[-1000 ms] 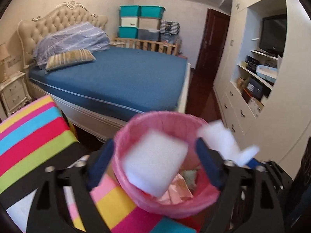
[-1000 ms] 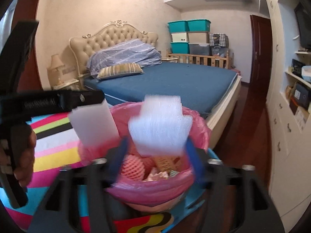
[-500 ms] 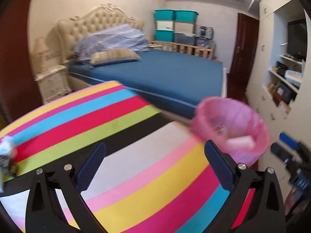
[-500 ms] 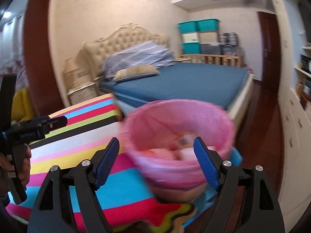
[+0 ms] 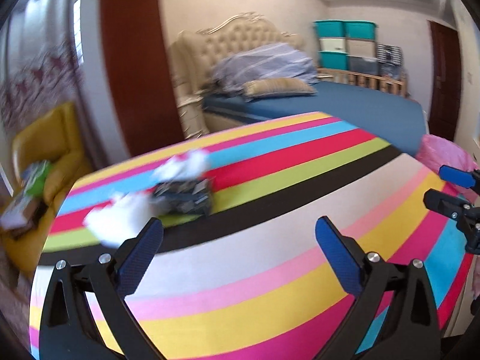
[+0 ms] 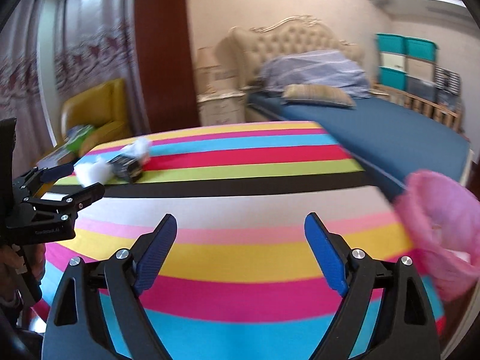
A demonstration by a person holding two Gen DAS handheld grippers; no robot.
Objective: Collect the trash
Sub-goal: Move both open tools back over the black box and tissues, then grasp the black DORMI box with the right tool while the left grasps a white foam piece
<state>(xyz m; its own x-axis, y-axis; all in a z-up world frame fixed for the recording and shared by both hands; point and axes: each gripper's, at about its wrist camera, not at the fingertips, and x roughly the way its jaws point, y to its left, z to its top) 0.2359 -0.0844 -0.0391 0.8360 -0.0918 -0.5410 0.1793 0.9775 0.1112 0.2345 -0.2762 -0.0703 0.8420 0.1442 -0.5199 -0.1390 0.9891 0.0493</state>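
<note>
A striped table [image 5: 270, 258] holds the trash at its far left: a dark crumpled wrapper [image 5: 183, 195], a white tissue wad [image 5: 120, 220] in front of it and another white wad [image 5: 186, 165] behind it. They also show in the right wrist view: wrapper [image 6: 126, 165], near wad [image 6: 91, 171], far wad [image 6: 138, 147]. My left gripper [image 5: 240, 240] is open and empty, above the table just right of the trash. My right gripper [image 6: 240, 237] is open and empty over the table's middle. The pink-lined trash bin [image 6: 444, 228] stands at the table's right edge.
A yellow armchair [image 6: 96, 111] with items on it stands left of the table. A blue bed [image 6: 375, 126] lies behind, with a nightstand [image 6: 220, 105] and stacked storage boxes [image 6: 405, 60]. A dark wooden pillar [image 5: 135, 60] rises behind the table.
Both grippers let white foam pieces fall into the pink bin, then swung left away from it. The trash at the table's far left has come into view.
</note>
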